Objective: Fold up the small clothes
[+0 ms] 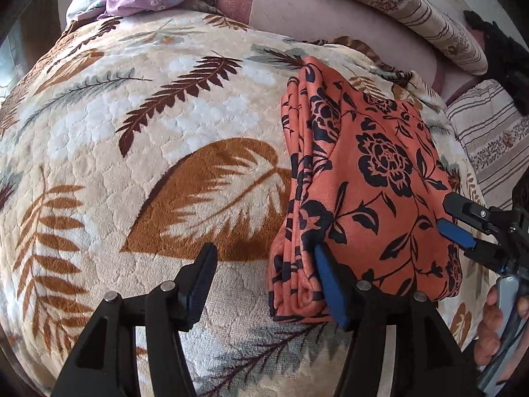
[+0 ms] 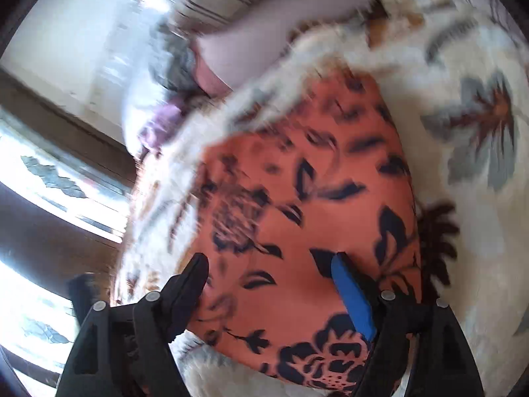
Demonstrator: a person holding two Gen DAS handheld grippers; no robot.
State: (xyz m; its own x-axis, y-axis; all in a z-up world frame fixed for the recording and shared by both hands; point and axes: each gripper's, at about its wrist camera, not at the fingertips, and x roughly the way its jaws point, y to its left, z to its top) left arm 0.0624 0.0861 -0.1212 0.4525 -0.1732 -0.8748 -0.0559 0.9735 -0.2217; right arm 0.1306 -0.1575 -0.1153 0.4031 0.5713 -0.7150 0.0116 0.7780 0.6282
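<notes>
The orange flowered cloth (image 1: 370, 198) lies folded on the leafy blanket (image 1: 132, 132), no words show anywhere, and the left gripper (image 1: 264, 264) and right gripper (image 2: 271, 268) are both open, holding nothing.

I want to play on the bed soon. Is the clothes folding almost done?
Partly. The orange flowered garment already lies folded on the leafy blanket. Both the left gripper and right gripper are open, gripping nothing. A crumpled purple garment at the far edge looks unfolded.
</notes>
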